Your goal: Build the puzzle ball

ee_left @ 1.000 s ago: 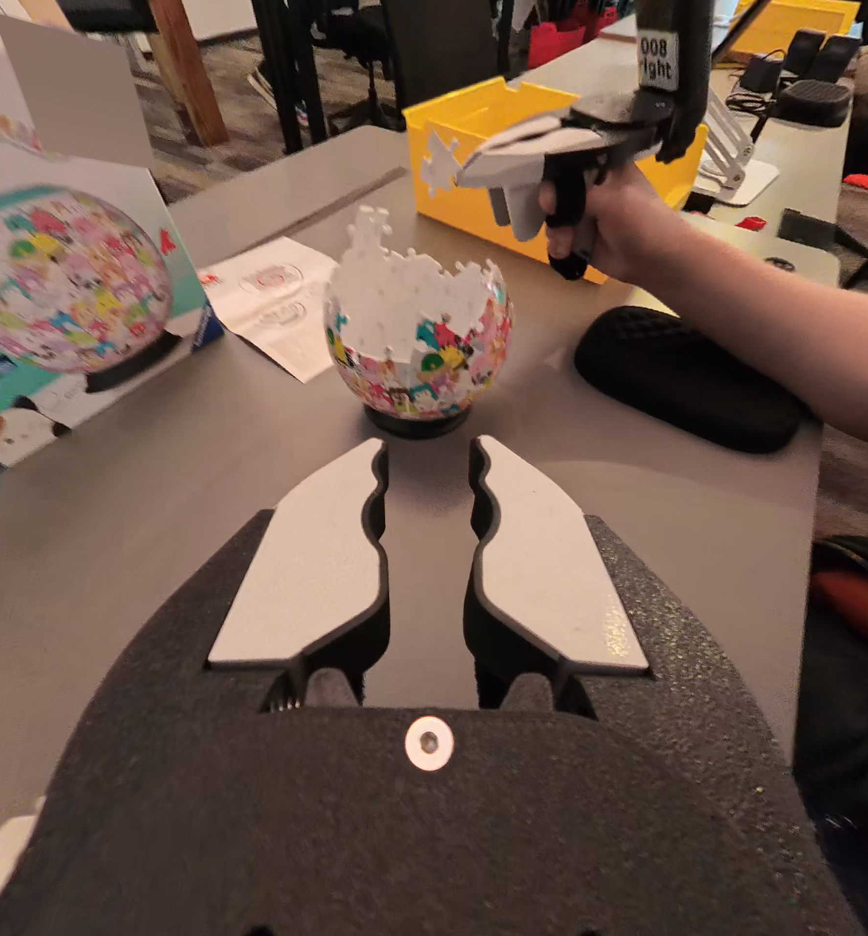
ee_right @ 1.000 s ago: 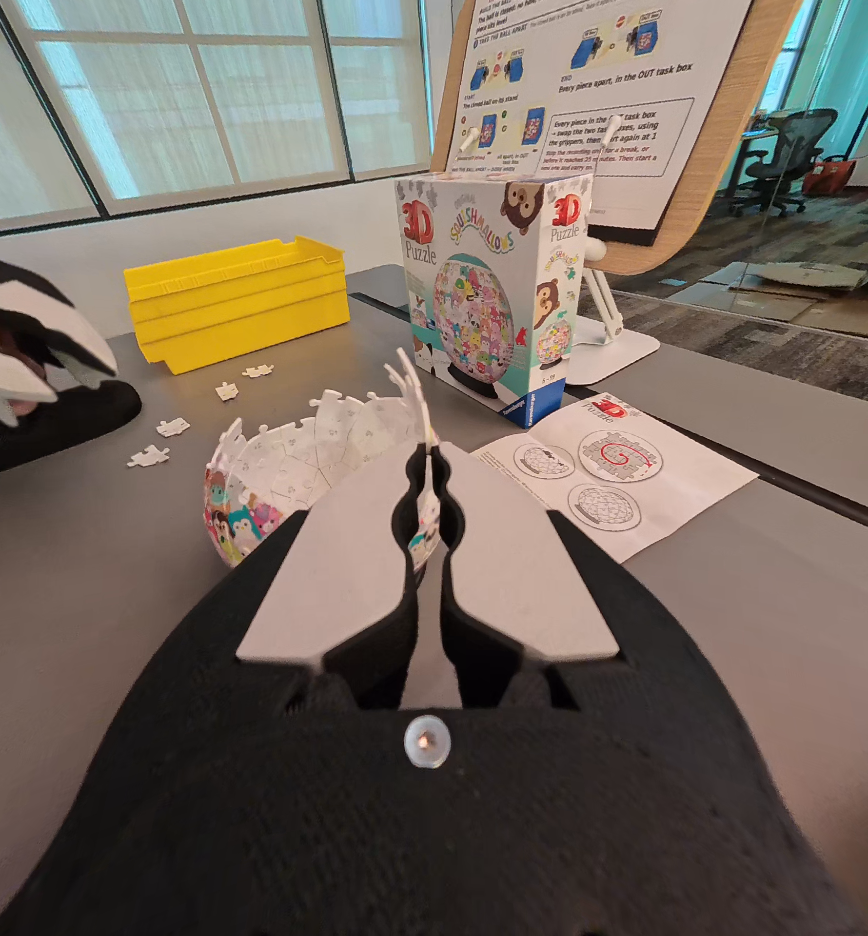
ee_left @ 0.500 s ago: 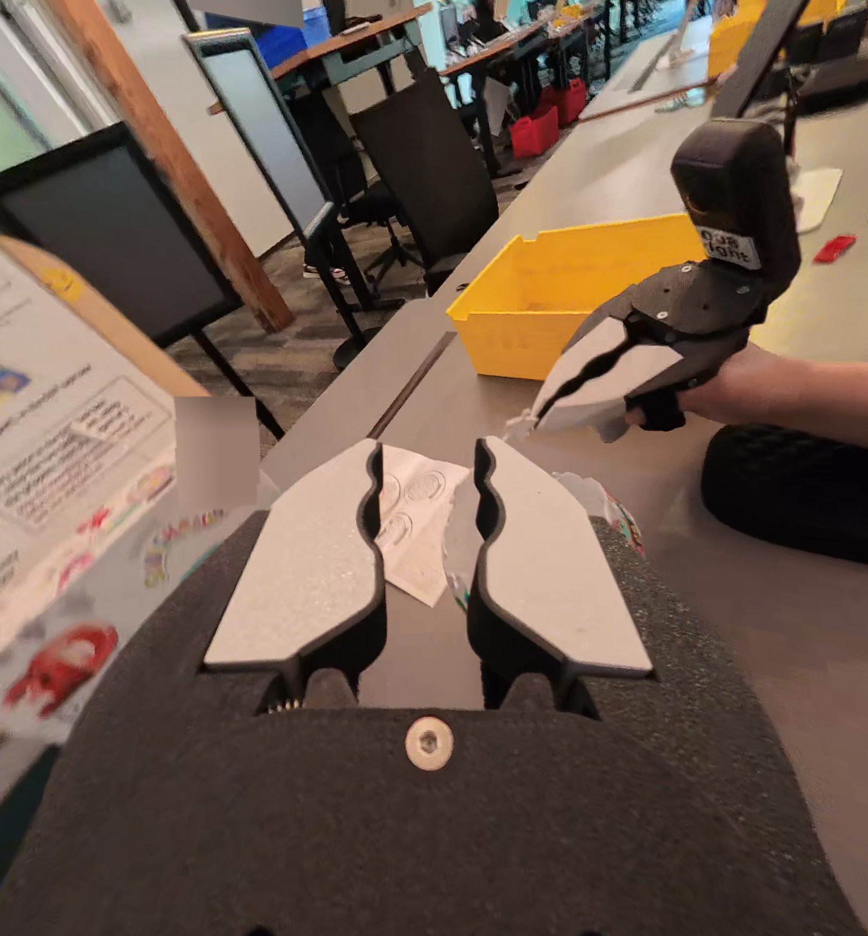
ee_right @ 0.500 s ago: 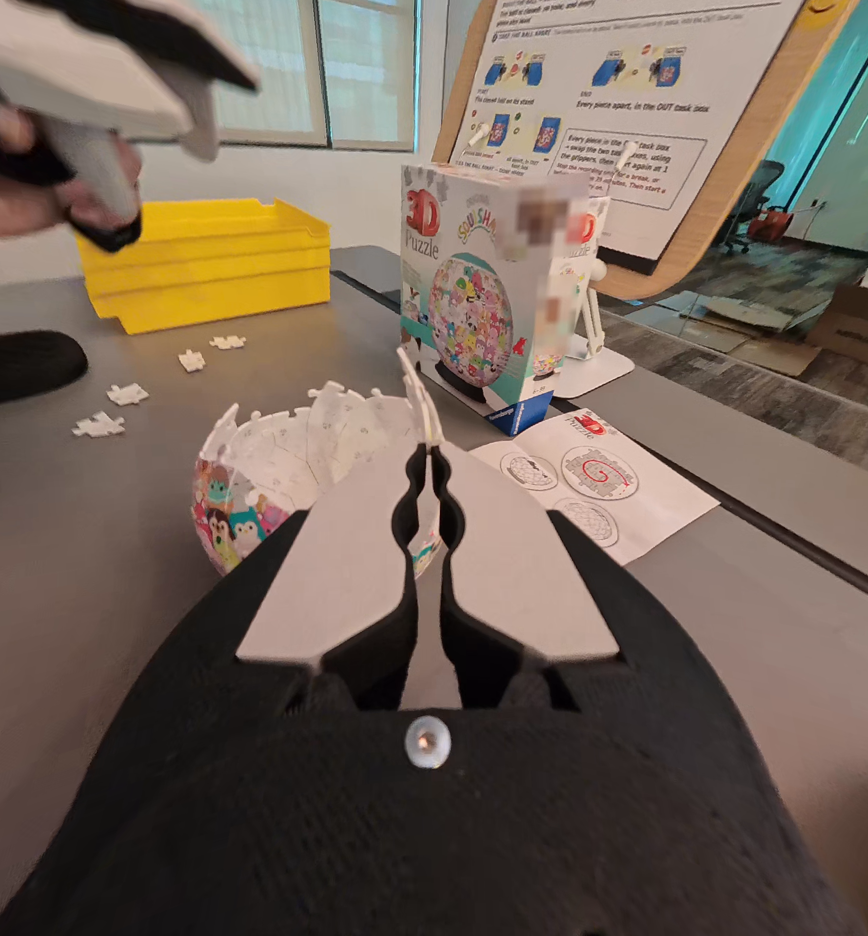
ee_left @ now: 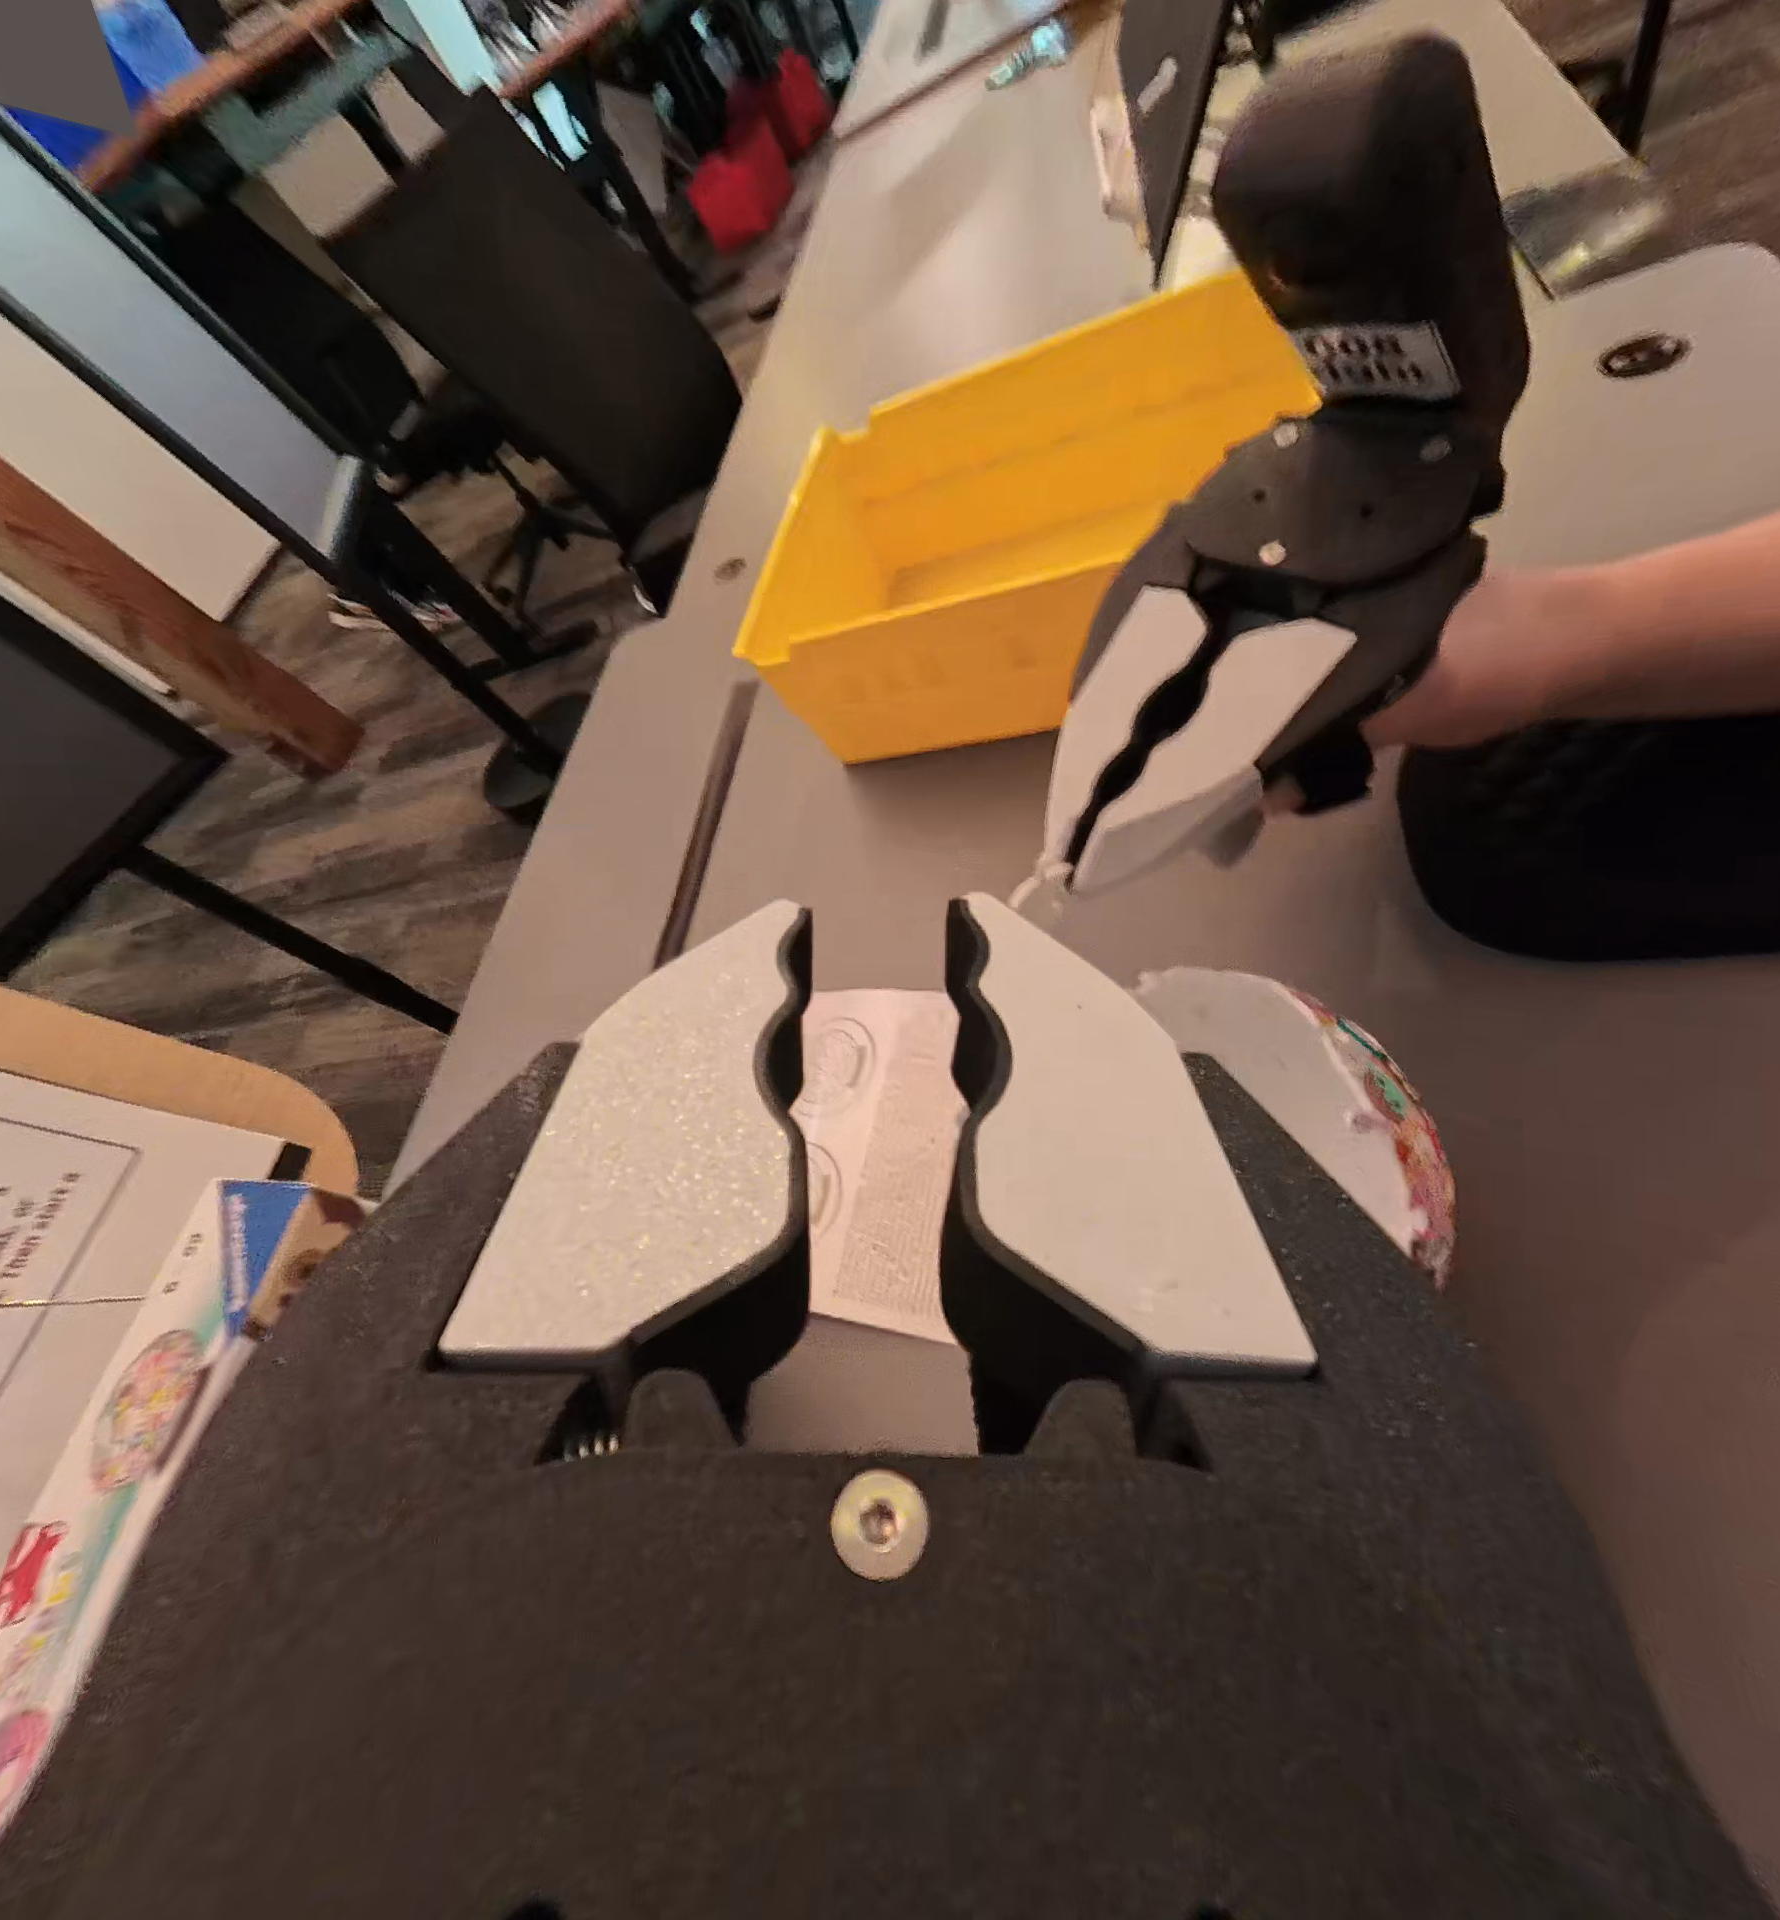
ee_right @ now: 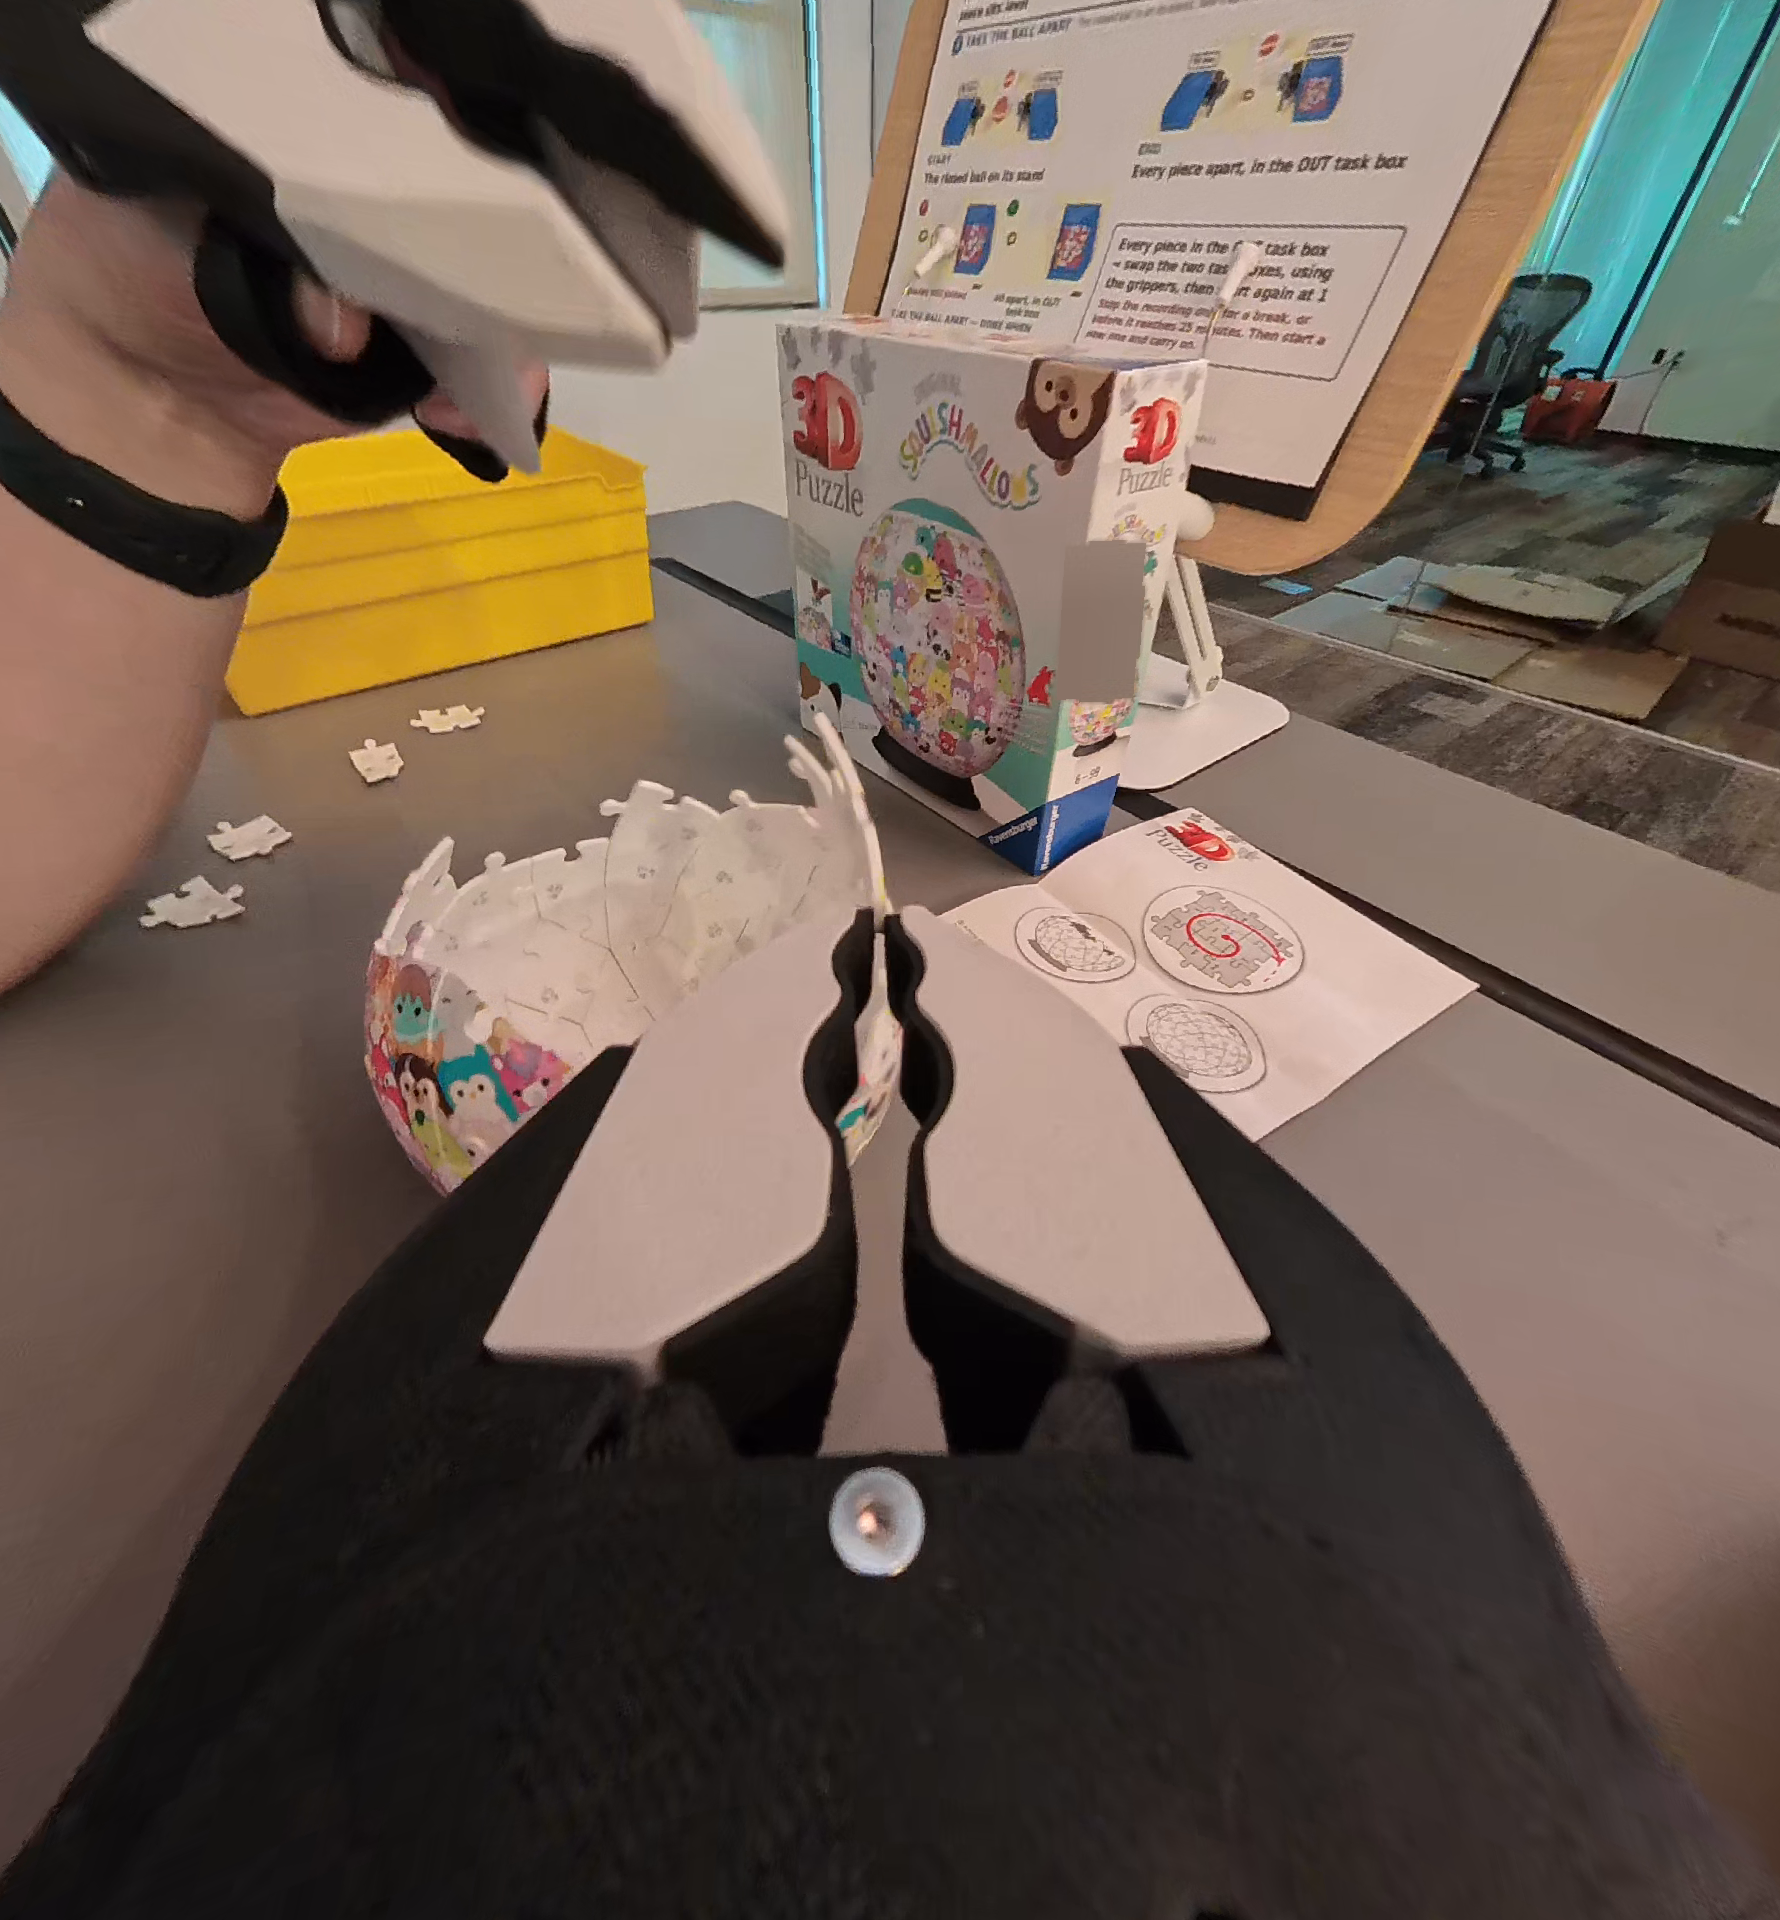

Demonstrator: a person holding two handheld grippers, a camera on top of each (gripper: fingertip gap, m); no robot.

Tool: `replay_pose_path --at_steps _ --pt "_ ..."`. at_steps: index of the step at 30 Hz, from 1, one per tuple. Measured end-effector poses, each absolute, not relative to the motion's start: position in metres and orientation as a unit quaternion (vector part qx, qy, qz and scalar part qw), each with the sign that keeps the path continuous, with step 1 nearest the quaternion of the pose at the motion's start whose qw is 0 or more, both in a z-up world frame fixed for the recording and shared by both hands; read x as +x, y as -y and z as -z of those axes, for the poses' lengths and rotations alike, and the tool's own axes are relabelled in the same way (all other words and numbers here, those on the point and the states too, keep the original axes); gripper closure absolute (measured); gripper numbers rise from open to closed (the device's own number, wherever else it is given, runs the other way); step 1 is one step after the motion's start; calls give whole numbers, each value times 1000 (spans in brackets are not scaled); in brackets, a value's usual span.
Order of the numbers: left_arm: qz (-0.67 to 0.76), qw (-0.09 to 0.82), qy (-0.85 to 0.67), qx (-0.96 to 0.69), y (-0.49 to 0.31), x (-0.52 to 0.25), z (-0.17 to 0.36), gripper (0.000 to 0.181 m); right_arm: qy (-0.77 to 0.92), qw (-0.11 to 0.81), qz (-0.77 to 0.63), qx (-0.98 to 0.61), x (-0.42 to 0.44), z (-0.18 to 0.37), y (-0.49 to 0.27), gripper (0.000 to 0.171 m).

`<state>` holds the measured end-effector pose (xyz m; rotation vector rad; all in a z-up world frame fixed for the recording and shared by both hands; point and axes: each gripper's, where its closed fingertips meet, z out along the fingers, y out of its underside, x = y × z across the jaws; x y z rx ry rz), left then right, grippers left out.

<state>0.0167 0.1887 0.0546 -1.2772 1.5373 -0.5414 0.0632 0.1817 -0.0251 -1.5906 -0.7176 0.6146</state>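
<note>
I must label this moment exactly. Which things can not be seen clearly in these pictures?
- Puzzle ball, left wrist view: mostly hidden behind the left gripper.
- Ball's stand, right wrist view: hidden behind the right gripper.
- Yellow bin contents, right wrist view: only its side wall shows.

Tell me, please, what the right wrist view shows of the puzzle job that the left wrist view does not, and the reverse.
Only the right wrist view shows four loose white pieces on the table, the ball's white inside, and the piece pinched in the right gripper.

Only the left wrist view shows the left gripper open with nothing in it, and a yellow bin's bare interior.

Both show the half-built puzzle ball, the puzzle box, the instruction sheet and the grey table.
</note>
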Motion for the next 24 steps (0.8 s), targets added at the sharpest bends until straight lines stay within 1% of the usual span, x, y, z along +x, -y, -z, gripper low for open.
replay_pose_path --at_steps 2,5,11,16,21,24 --pt "218 485 -656 -535 -188 17 -42 157 301 605 -281 -682 64 22 -181 168" --pt "175 475 -666 -547 -196 18 -27 157 291 613 -309 -667 62 12 -176 168" --pt "227 445 -676 -542 -183 27 -21 160 311 630 -287 -651 53 5 -169 168" --pt "272 413 -681 -541 -174 28 -16 161 308 632 -315 -638 47 -2 -163 168" --pt "263 413 -689 -535 -173 32 -11 162 298 633 -333 -633 50 -4 -163 168" --pt "285 400 -692 -529 -166 34 -11 161 293 636 -334 -631 52 -6 -163 168"
